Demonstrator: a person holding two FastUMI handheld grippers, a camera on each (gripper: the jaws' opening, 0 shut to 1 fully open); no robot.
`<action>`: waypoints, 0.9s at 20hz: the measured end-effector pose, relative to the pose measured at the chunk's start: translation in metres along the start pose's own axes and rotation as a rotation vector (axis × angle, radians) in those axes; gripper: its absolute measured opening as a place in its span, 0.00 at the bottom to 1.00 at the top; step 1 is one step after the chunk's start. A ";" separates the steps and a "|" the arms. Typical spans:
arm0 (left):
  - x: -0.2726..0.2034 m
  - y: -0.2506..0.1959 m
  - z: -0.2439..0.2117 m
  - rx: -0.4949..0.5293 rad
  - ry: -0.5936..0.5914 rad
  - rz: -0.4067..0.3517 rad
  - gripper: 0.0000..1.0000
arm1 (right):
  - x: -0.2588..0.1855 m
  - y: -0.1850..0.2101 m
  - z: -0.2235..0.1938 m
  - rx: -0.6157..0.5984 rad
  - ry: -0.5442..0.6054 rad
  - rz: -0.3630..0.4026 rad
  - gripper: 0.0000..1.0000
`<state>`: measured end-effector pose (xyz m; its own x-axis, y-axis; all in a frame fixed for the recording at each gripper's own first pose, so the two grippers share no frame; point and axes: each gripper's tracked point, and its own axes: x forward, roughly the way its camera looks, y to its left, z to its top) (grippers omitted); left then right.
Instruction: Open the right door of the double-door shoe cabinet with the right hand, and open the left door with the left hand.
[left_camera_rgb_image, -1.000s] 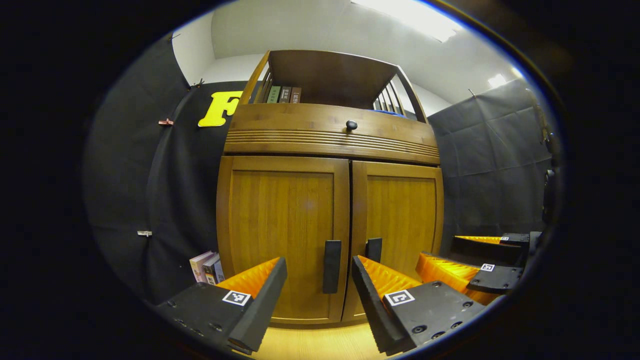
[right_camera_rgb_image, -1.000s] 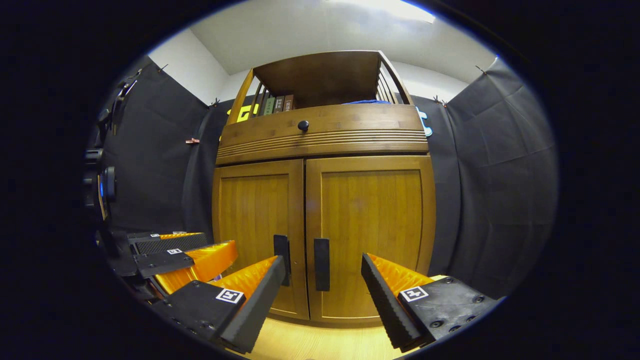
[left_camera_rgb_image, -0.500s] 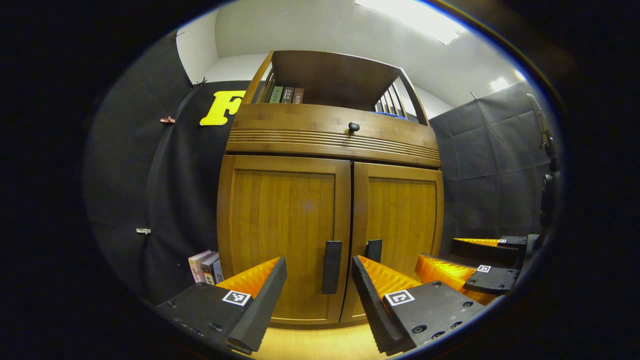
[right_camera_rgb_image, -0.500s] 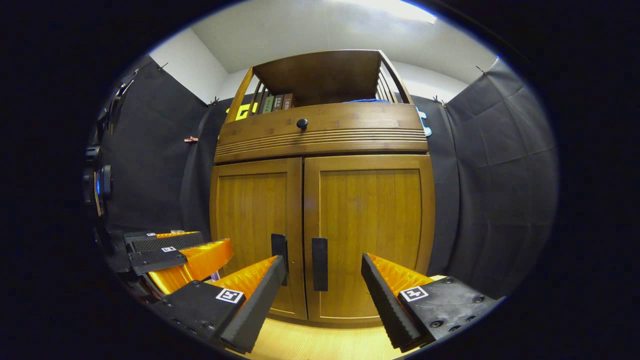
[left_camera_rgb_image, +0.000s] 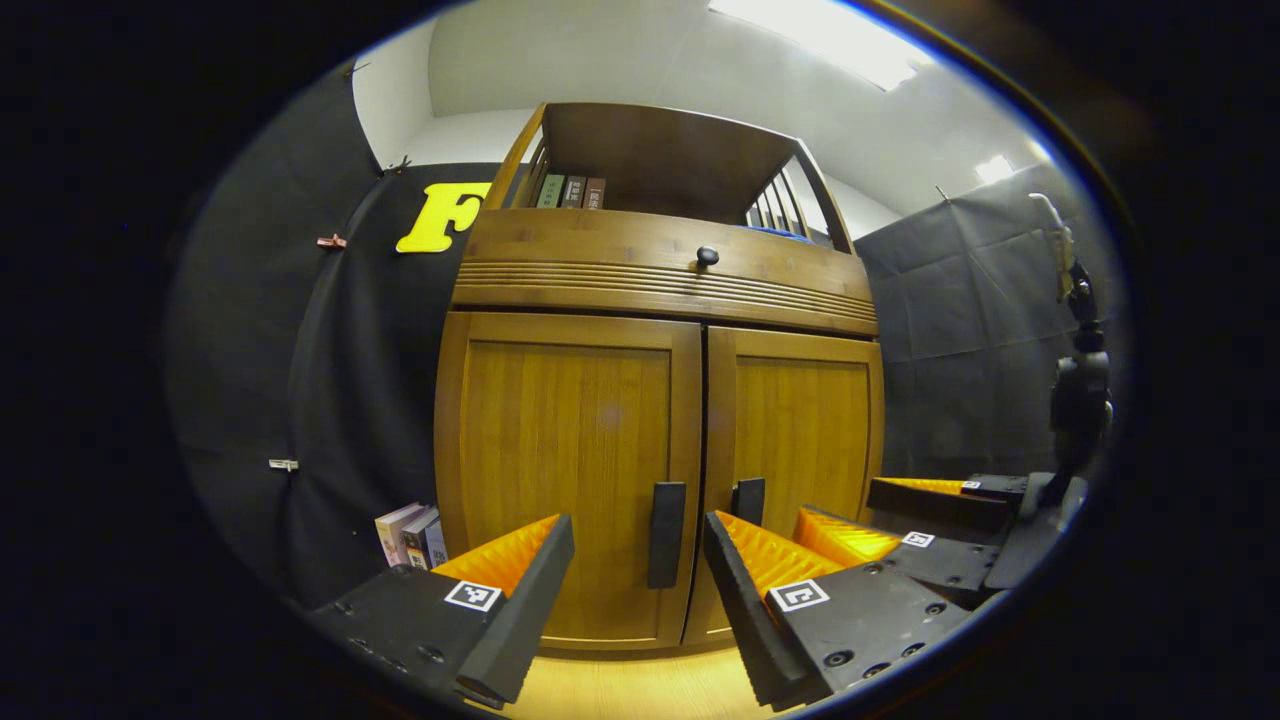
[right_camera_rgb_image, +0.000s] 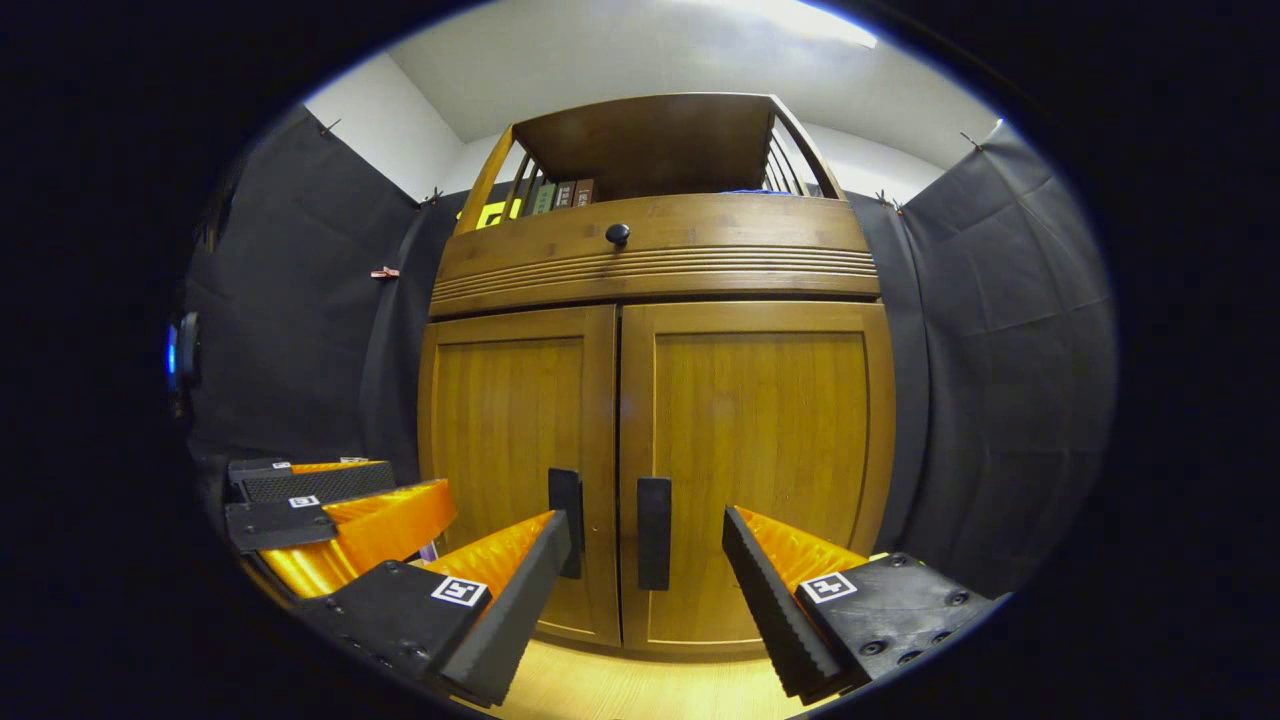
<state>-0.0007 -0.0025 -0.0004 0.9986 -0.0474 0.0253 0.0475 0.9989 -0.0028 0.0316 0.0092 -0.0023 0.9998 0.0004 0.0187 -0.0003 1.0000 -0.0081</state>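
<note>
Since a second ago the right gripper (right_camera_rgb_image: 645, 560) has eased closer to the cabinet (right_camera_rgb_image: 655, 400), which looms larger in the right gripper view; its fingers stay spread around the right door's handle (right_camera_rgb_image: 653, 533), not touching. The left gripper (left_camera_rgb_image: 638, 560), also spread, has barely shifted before the left door's handle (left_camera_rgb_image: 666, 534). Both doors, centre frame, are shut. The cabinet stands on a pale wooden floor (right_camera_rgb_image: 640, 690), black cloth around it. Two doors, two handles, one knob (left_camera_rgb_image: 707, 256); books (left_camera_rgb_image: 568, 190) upper centre and at lower left.
</note>
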 end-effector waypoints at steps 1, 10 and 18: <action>-0.002 0.002 -0.001 0.002 0.000 0.000 0.82 | 0.008 0.000 -0.003 -0.003 -0.003 -0.004 0.97; -0.004 0.025 0.003 -0.003 -0.022 0.029 0.79 | 0.080 -0.011 -0.048 -0.008 0.062 -0.063 0.87; 0.005 0.042 -0.005 -0.012 -0.008 0.050 0.82 | 0.120 -0.010 -0.071 -0.015 0.053 -0.099 0.74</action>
<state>0.0060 0.0397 -0.0056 0.9994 0.0031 0.0332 -0.0026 0.9999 -0.0163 0.1528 -0.0016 -0.0710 0.9945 -0.0992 -0.0325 0.0985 0.9948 -0.0243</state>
